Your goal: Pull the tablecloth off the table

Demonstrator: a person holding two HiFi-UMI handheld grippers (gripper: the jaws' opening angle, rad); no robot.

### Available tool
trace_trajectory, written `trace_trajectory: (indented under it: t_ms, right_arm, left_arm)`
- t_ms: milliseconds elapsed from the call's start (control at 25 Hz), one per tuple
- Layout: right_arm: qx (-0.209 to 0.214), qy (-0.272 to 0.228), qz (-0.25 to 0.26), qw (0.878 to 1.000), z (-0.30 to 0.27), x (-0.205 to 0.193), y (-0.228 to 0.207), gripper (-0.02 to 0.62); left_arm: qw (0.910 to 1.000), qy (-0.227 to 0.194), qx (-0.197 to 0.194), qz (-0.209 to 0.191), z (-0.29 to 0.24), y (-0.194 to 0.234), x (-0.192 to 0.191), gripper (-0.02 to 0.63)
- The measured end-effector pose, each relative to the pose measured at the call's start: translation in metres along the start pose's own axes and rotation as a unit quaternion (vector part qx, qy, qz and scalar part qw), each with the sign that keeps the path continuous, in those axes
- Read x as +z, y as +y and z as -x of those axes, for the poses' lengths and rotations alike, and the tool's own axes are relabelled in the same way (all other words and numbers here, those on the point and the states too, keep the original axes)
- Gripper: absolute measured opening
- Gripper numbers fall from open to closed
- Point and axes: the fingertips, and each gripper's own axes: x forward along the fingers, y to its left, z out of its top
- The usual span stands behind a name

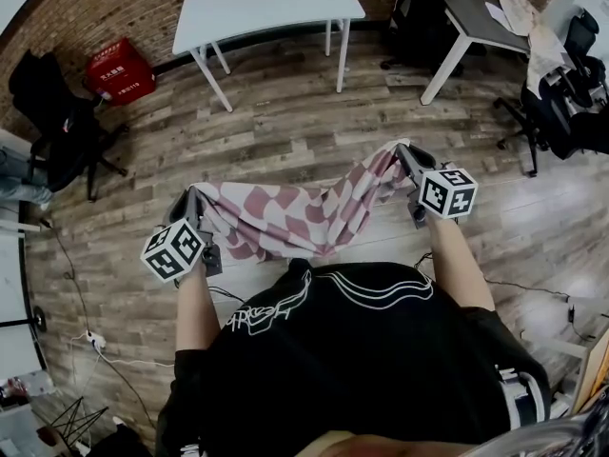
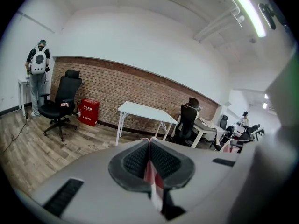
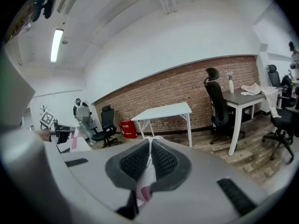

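The red-and-white checked tablecloth [image 1: 304,212] hangs slack in the air between my two grippers, in front of my body and away from the white table [image 1: 262,3]. My left gripper [image 1: 195,203] is shut on its left corner. In the left gripper view a strip of the cloth [image 2: 152,176] shows pinched between the dark pads [image 2: 133,162]. My right gripper [image 1: 404,160] is shut on the right corner. The right gripper view shows a fold of the cloth [image 3: 147,178] clamped between its pads [image 3: 166,162]. The white table top is bare.
Wooden floor [image 1: 285,122] lies between me and the white table. A black office chair [image 1: 57,122] and a red box [image 1: 119,69] stand at the left. A grey desk [image 1: 481,8] and more chairs [image 1: 566,103] are at the right. A person [image 2: 37,73] stands at the far left wall.
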Motion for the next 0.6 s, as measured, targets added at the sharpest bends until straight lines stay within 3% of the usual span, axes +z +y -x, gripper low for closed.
trace_trajectory:
  t_ms: [440, 600]
  right_arm:
    - [-0.009, -0.009, 0.002, 1.0, 0.038, -0.007, -0.013, 0.0]
    - [-0.012, -0.012, 0.004, 1.0, 0.038, -0.001, -0.007, 0.0]
  left_arm:
    - [0.9997, -0.01, -0.022, -0.006, 0.012, -0.038, -0.01, 0.008]
    - [0.9996, -0.009, -0.025, -0.009, 0.011, -0.034, -0.005, 0.008]
